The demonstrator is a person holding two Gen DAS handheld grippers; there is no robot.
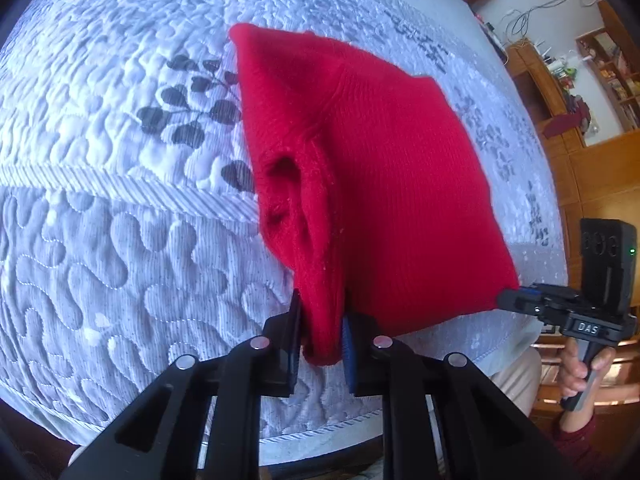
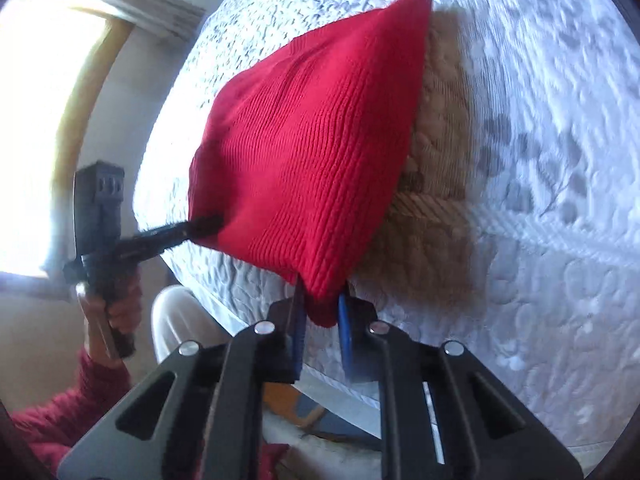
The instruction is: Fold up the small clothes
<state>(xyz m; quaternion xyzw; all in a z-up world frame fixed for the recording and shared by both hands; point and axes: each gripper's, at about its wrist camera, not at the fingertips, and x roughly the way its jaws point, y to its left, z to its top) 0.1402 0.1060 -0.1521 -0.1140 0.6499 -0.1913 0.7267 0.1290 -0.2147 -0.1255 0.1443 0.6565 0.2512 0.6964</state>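
Garment: red knit piece (image 1: 384,184), small, ribbed, lifted at its near edge w/ the far part resting on the bed (image 1: 100,208). Exact type can't be told; a tube-like opening shows on its left side in the left wrist view, maybe a sleeve or leg.

Left claw (image 1: 320,340): clenched on the near-left corner of the garment, fabric bunched between the blue pads. Grip sits right at the corner, prob. so the edge can be carried as one straight line.

Right claw (image 2: 322,320): also clenched on knit, pinching the opposite near corner. From the left wrist view it shows side-on at the garment's lower right tip (image 1: 516,298), hand (image 1: 580,372) wrapped round the handle below.

Why both corners: two pinch points keep the near edge taut between them, so cloth hangs flat, not crumpled. Looks like setup for a fold away from the person.

Tilt: both claws point steeply down at the bed, so cloth drapes forward off the pads.

Bed surface: white quilted cover w/ grey leaf print; soft, so the far edge should stay put while the near edge travels.

Shadow: brownish patch (image 2: 436,208) under the lifted cloth in the right wrist view, which says that side is off the cover.

Stage, my read: early in a fold, grip secured, carry-over not yet done.

Risk: knit stretches; uneven pull btw hands may skew the edge.
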